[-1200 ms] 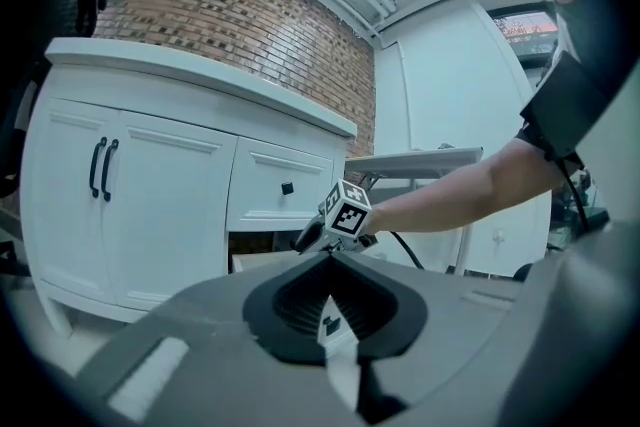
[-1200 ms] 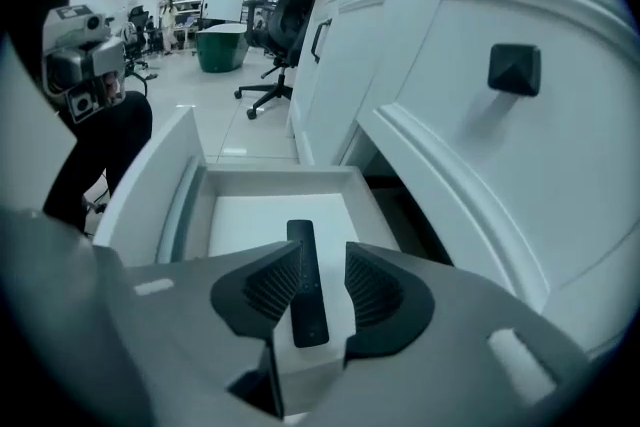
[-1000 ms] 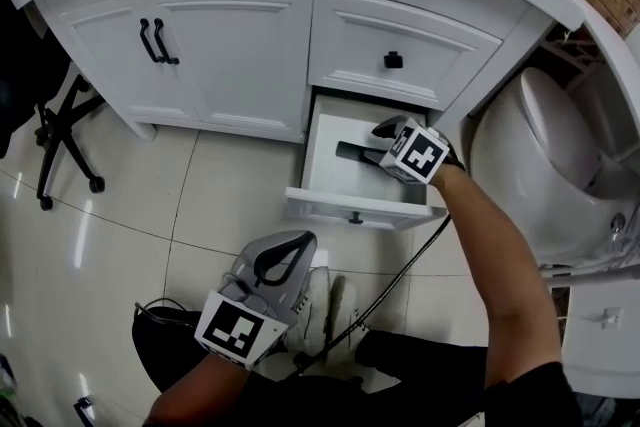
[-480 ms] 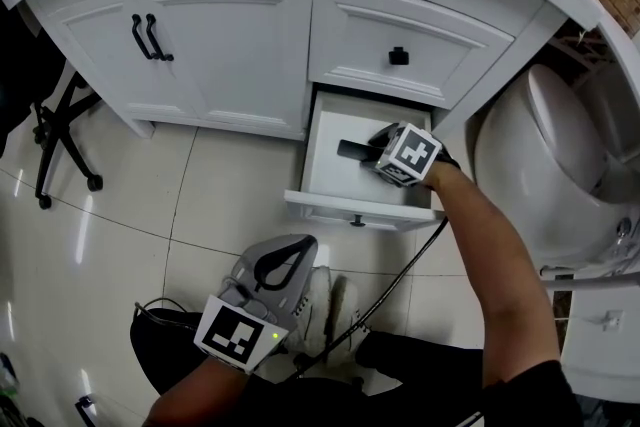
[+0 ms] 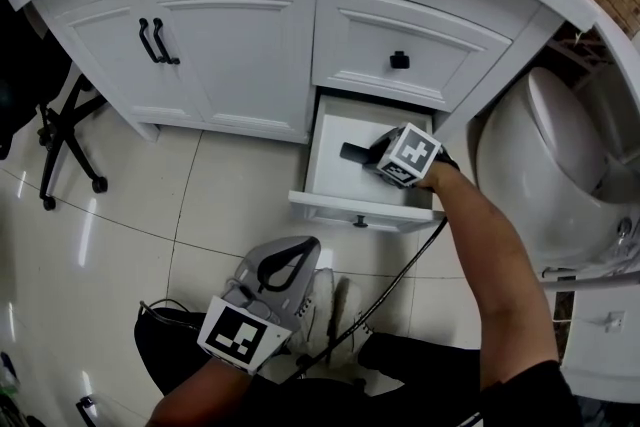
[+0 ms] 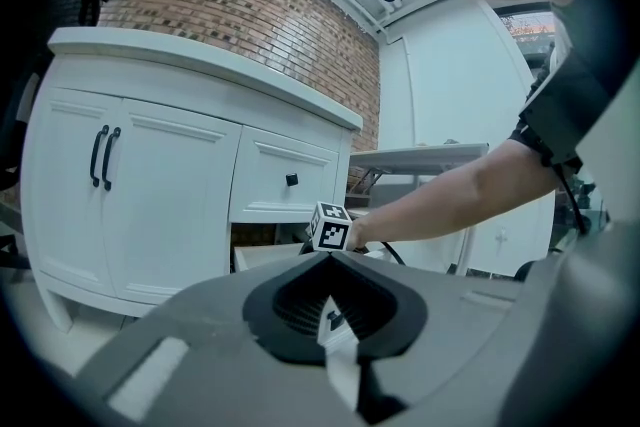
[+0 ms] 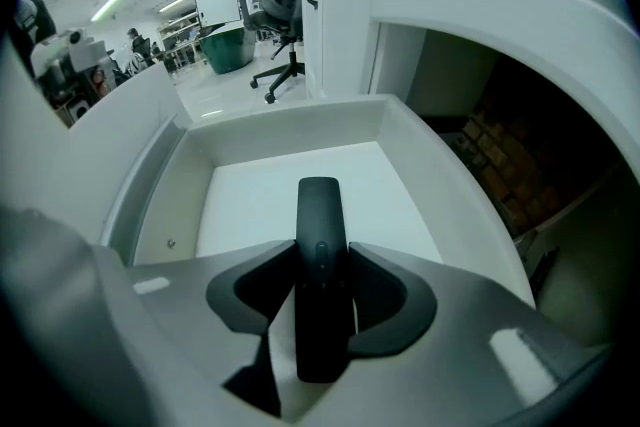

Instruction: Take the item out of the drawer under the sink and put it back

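Right gripper (image 7: 320, 257) is down inside the open drawer (image 5: 340, 205), and its grey jaws are closing on a remote (image 7: 319, 215). It's a slim, flat, black bar with rounded ends and small buttons along its face. The dark pads sit against its two long sides, and the far end pokes out over the smooth white drawer floor. From the head view, the marker cube (image 5: 410, 155) sits over the drawer's right half, with the forearm reaching down to it.

The drawer is a shallow white box with plain walls, pulled out from the bottom of the white vanity cabinet (image 5: 240, 55). Above it, another drawer front has a framed panel and a small square black knob (image 5: 399, 60). To the left are two panelled doors with a pair of curved black handles (image 5: 155, 40).

Left gripper (image 5: 285, 260) hangs low over the glossy pale tiles (image 5: 120, 215), well away from the drawer. Its jaws are together at the tips, nothing between them, and the dark ribbed pads form a closed loop.

A red brick wall (image 6: 250, 25) rises behind the counter.
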Demonstrator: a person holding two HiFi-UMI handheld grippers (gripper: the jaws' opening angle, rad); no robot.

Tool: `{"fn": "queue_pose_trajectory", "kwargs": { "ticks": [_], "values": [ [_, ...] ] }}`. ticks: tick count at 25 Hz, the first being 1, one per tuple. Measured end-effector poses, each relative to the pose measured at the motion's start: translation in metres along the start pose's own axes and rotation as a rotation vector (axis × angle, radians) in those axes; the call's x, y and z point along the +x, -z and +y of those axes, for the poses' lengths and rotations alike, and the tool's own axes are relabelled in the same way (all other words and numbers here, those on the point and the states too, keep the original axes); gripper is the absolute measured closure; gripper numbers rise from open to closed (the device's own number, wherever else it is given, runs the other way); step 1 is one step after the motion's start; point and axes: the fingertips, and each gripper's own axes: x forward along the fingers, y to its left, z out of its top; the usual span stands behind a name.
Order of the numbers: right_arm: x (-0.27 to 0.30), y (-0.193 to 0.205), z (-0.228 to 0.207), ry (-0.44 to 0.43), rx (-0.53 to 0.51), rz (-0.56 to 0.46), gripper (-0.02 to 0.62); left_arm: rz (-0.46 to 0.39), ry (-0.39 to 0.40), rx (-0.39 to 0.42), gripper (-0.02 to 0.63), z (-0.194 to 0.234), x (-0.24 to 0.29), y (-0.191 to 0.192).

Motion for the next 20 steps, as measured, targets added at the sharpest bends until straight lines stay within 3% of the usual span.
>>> {"fn": "queue_pose_trajectory", "kwargs": {
  "ticks": [4, 11, 16, 20],
  "values": [
    [-0.009, -0.004, -0.003, 0.068, -0.026, -0.029, 0.428, -0.011, -0.003, -0.007, 0.601, -0.002, -0.008, -0.006],
    [-0.084, -0.036, -0.017, 0.254, 0.01, -0.232, 0.428, -0.043, -0.001, 0.004, 0.601, -0.012, -0.019, -0.021],
    [-0.132, -0.048, 0.002, 0.315, -0.014, -0.292, 0.428, -0.056, 0.014, 0.03, 0.601, -0.03, -0.029, -0.03],
    [-0.165, -0.057, 0.03, 0.359, -0.029, -0.348, 0.428, -0.006, 0.021, 0.088, 0.601, -0.035, -0.036, -0.023]
  ]
}}
